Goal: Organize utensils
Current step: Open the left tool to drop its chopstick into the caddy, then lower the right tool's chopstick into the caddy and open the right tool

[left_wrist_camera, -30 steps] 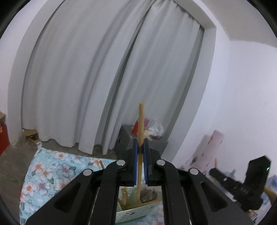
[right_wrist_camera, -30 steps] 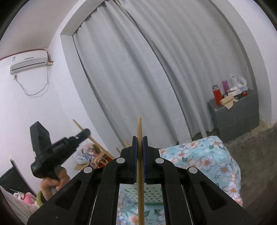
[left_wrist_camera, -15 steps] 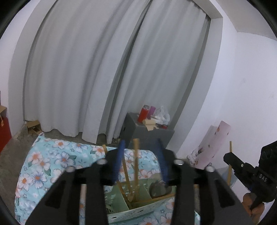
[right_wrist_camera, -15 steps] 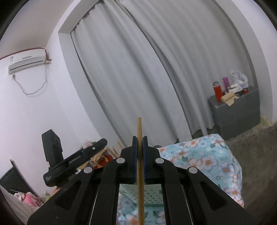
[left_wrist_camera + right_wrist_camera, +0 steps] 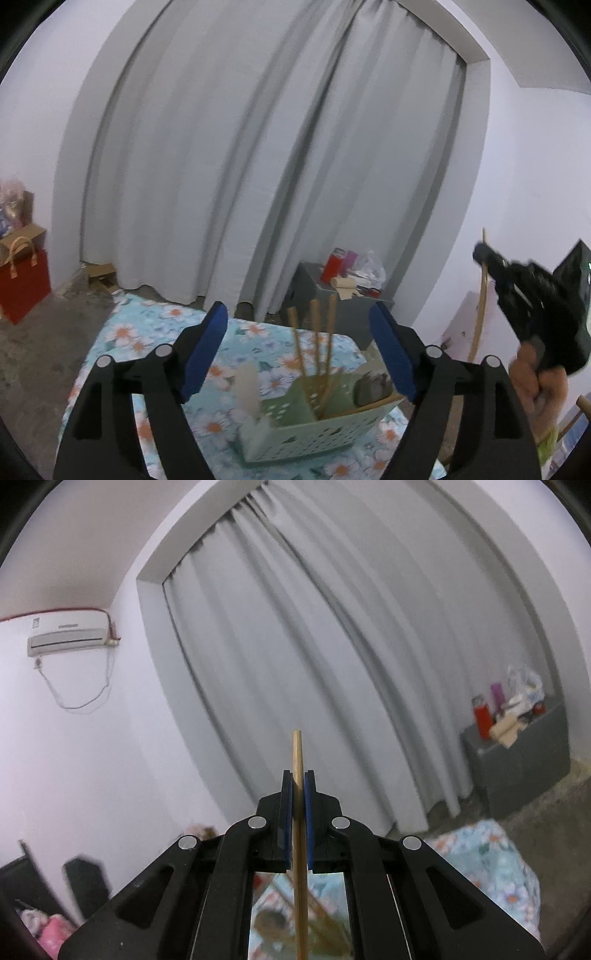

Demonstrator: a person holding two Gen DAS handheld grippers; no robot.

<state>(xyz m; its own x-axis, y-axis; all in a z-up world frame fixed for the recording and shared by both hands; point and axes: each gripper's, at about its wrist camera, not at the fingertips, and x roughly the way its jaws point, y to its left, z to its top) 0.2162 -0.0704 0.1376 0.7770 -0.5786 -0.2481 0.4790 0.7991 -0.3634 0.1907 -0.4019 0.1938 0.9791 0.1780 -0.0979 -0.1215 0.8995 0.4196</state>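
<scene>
Opening wide, my left tongs (image 5: 297, 354) have dropped their chopstick into the basket (image 5: 317, 432); right tongs (image 5: 298, 821), at three o'clock, clamp another chopstick (image 5: 297, 760).

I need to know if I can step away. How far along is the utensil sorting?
Partly done. Three chopsticks already stand in the green basket with a pale utensil. The left gripper is opening with nothing between its pads. The right gripper is shut on another chopstick, which is not yet in the basket.
</scene>
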